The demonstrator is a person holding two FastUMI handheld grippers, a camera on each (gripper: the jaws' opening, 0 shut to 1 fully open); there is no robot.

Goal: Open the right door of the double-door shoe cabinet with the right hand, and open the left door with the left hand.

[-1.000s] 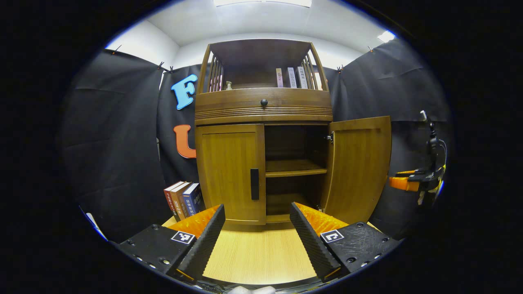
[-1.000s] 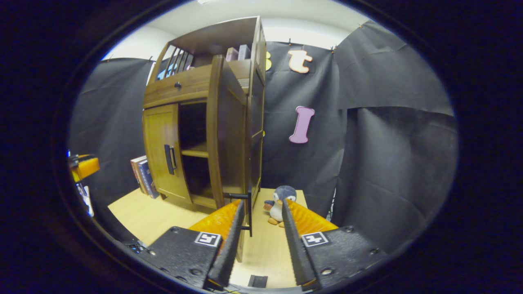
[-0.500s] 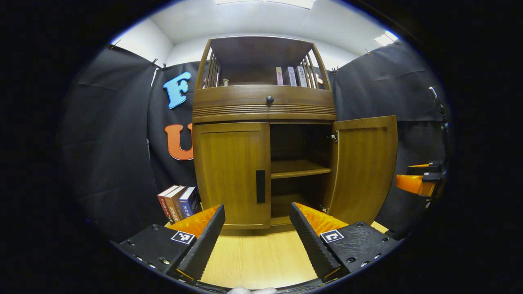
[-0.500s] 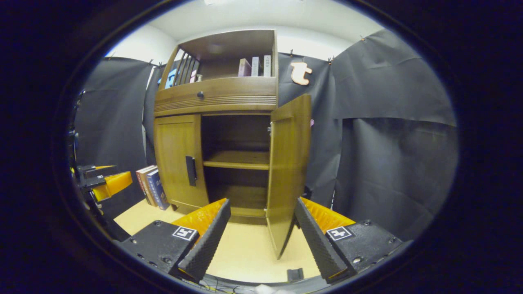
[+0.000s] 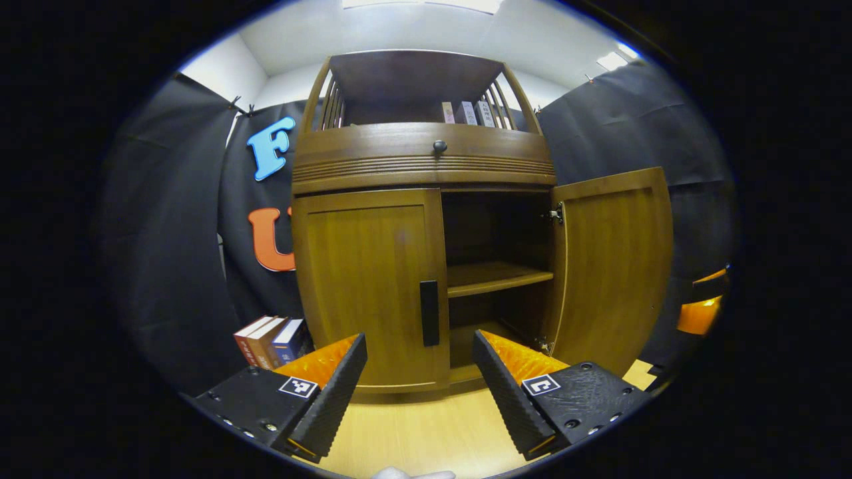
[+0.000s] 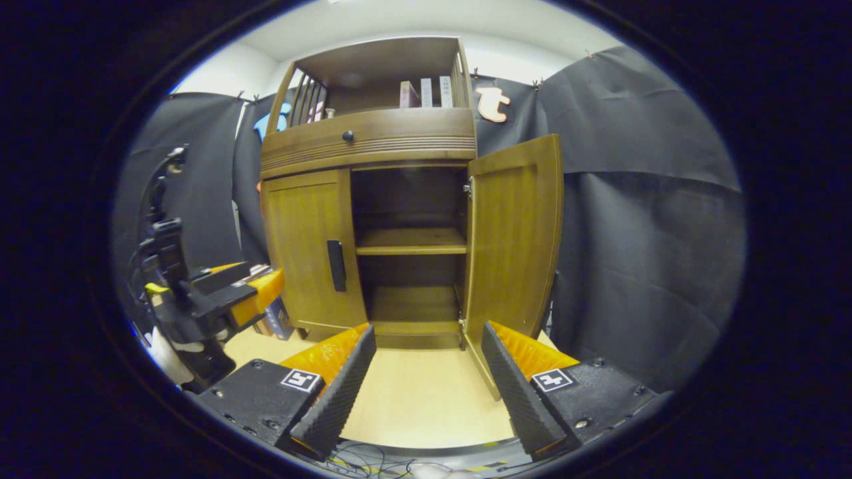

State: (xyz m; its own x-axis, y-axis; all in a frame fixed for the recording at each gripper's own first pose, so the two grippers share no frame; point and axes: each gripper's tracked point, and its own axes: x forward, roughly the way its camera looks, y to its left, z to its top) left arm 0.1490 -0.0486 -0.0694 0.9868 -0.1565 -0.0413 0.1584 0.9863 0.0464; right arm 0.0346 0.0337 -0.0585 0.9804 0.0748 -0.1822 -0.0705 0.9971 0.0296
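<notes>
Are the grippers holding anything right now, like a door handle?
No. The left gripper and right gripper are both open and empty. The left door's handle is untouched.

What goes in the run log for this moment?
right door: open | left door: closed | left gripper: open, facing handle | right gripper: open, empty

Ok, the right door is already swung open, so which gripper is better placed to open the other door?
The left gripper. Its open fingers point at the closed left door, with the black handle just ahead between them. The right gripper sits back, facing the open right door and the shelves.
</notes>
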